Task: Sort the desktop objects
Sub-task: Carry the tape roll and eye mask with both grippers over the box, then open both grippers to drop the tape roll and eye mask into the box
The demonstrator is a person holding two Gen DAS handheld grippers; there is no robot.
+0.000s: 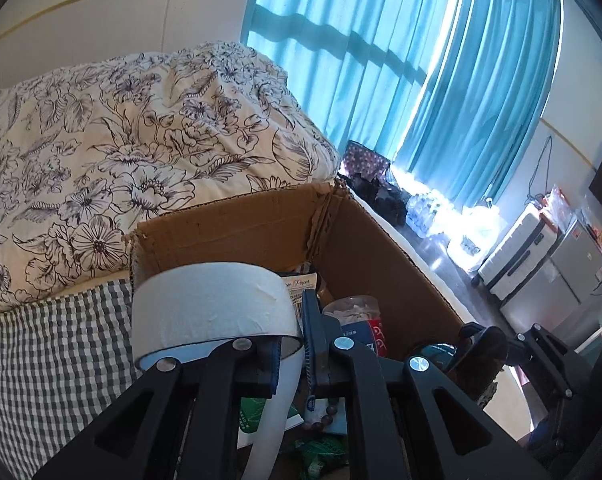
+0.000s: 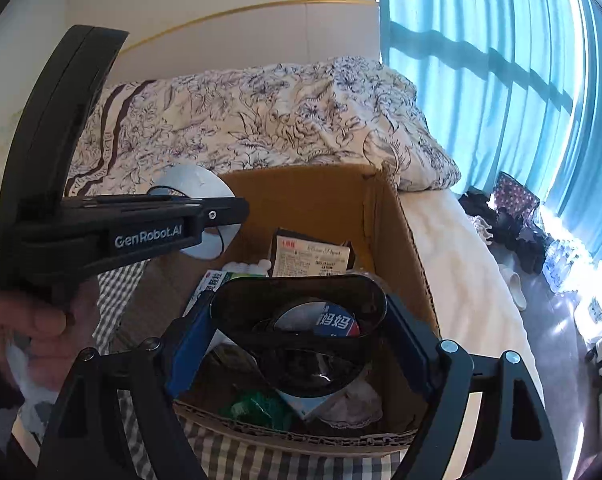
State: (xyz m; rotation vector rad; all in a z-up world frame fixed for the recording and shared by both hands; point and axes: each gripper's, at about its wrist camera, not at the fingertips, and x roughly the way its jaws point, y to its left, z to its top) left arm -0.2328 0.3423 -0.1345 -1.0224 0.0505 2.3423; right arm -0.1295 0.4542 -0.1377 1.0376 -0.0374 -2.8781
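With the left tongs (image 1: pixel 289 354) clamped on the tape roll's (image 1: pixel 211 312) wall over the cardboard box (image 1: pixel 365 240) and the right tongs (image 2: pixel 301 344) gripping sunglasses (image 2: pixel 301 332) above it, early release risks either item striking the rim and landing outside.
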